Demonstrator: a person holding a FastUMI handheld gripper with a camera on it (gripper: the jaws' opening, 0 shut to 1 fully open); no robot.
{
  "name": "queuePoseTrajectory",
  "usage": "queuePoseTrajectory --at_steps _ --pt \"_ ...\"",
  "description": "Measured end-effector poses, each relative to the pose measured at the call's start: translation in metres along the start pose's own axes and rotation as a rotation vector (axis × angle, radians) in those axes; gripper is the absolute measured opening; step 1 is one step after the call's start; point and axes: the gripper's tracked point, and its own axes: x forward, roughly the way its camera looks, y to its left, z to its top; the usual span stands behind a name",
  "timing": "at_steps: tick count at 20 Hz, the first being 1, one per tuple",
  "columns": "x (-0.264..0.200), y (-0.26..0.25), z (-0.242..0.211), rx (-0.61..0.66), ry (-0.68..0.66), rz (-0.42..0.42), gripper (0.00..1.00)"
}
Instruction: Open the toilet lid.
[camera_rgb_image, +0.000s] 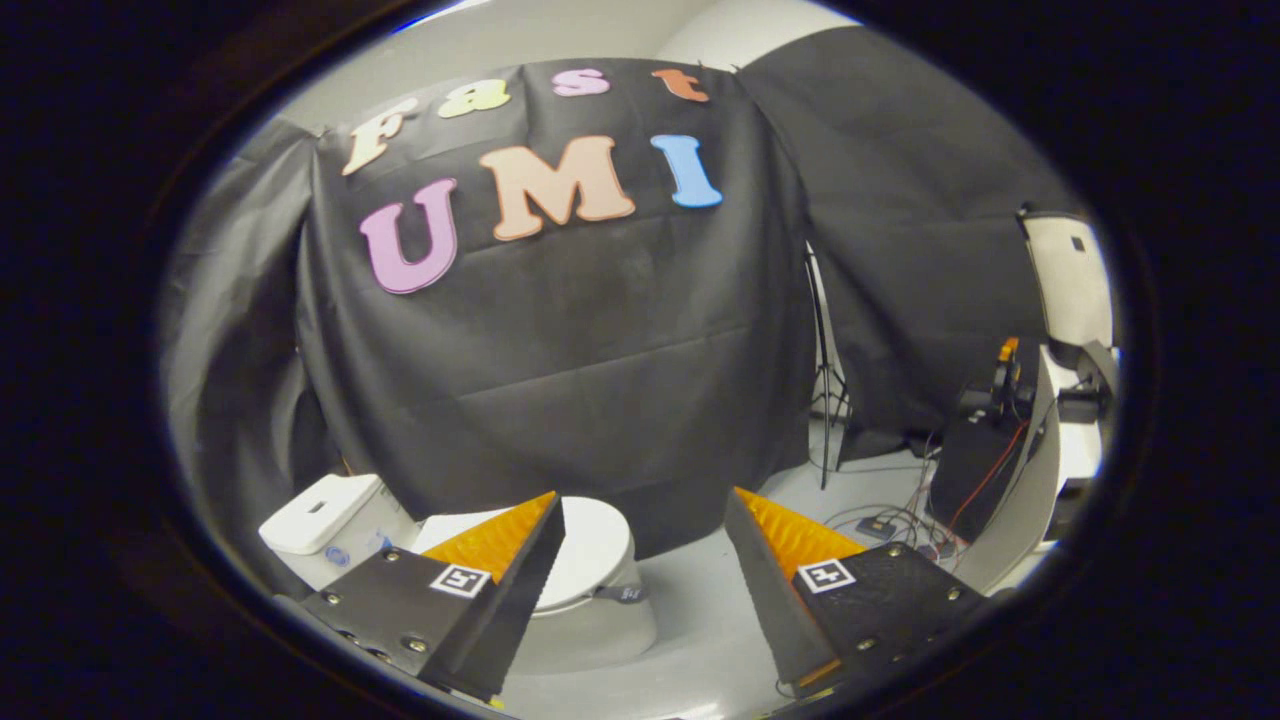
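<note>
The tongs were seen spread wide apart, with nothing gripped between the fingers. The toilet was found just beyond the left finger and partly hidden by it, with the toilet lid lying down flat, closed. The tank was seen behind it, against the black cloth wall. Well off to the right, cables and a black box were noted on the pale floor.
</note>
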Motion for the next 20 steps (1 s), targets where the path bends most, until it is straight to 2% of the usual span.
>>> queuePoseTrajectory --at_steps 5,14,20 --pt "0.009 -0.020 -0.032 0.101 0.091 -0.047 0.88" --pt "0.018 -0.048 -0.089 0.335 0.197 -0.110 0.87" --pt "0.030 -0.054 -0.126 0.519 0.245 -0.115 0.87"
